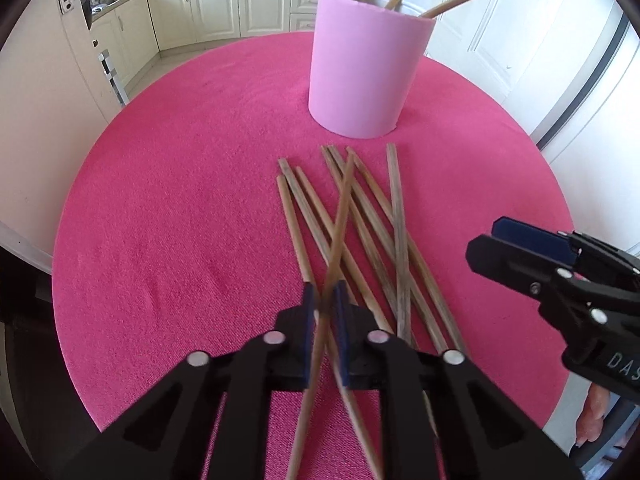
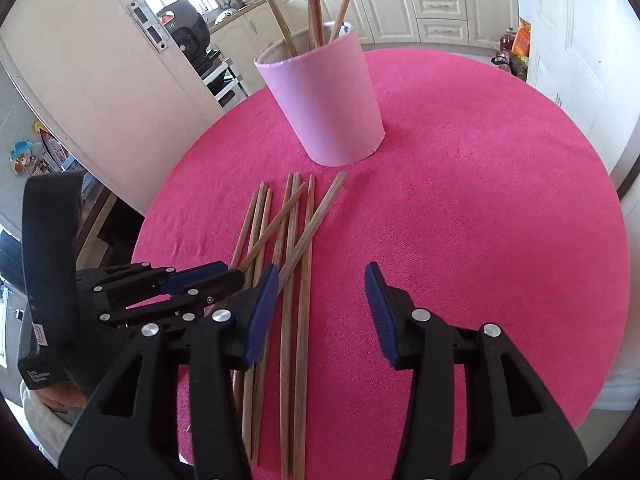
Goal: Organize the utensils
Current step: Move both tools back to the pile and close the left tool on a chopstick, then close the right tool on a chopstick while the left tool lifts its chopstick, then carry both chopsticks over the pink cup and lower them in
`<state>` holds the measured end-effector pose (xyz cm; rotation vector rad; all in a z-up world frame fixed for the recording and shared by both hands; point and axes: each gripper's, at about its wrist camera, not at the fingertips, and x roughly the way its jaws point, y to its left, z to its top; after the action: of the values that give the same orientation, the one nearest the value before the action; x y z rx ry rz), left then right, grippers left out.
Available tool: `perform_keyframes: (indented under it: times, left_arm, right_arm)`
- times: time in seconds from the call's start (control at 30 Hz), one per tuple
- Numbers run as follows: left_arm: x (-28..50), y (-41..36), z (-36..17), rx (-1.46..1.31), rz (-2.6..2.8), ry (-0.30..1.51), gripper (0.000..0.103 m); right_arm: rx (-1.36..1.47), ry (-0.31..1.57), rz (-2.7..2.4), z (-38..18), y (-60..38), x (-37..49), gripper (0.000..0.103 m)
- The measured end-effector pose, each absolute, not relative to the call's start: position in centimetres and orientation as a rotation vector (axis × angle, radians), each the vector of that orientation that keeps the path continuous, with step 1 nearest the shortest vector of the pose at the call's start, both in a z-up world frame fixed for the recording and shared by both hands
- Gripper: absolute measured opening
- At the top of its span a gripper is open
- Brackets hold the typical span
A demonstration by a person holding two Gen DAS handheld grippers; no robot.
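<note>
Several wooden chopsticks (image 1: 372, 224) lie in a loose crossed pile on the pink round table (image 1: 180, 200), in front of a pale pink cup (image 1: 364, 68) that holds several more upright. My left gripper (image 1: 325, 300) is shut on one chopstick (image 1: 340, 216), lifted at an angle over the pile. In the right wrist view the pile (image 2: 296, 240) lies between and left of my right gripper (image 2: 322, 284), which is open and empty just above the table. The left gripper (image 2: 224, 274) shows there at the left, holding its chopstick (image 2: 276, 224). The cup (image 2: 324, 100) stands behind.
Cream kitchen cabinets (image 1: 216, 4) stand behind the table. A white door (image 2: 100, 80) stands at the left in the right wrist view. The right gripper (image 1: 492, 248) enters the left wrist view at the right edge.
</note>
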<state>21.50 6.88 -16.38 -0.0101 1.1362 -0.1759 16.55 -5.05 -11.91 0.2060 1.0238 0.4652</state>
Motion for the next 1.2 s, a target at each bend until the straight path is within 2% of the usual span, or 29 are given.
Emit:
perform_keyframes:
  times: [0.4, 0.5, 0.63, 0.83, 1.2]
  left_arm:
    - [20.8, 9.3, -15.3, -0.105, -0.176, 1.071, 0.006]
    - [20.7, 9.7, -14.9, -0.112, -0.174, 1.060, 0.006]
    - [21.0, 9.9, -14.5, -0.125, -0.173, 1.048, 0.006]
    - [20.7, 10.5, -14.0, -0.133, -0.173, 1.034, 0.006]
    - [19.9, 9.9, -11.8, -0.148, -0.201, 0.950, 0.006]
  right_arm:
    - [0.181, 1.111, 0.439, -13.2, -1.7, 18.8, 0.038]
    - [0.156, 1.124, 0.414, -13.6, -1.2, 19.3, 0.034]
    - [0.147, 1.138, 0.418, -14.2, -1.2, 19.5, 0.015]
    - [0.187, 1.130, 0.434, -14.4, -2.5, 19.4, 0.008]
    - [0.273, 1.043, 0.465, -13.8, -6.1, 18.5, 0.007]
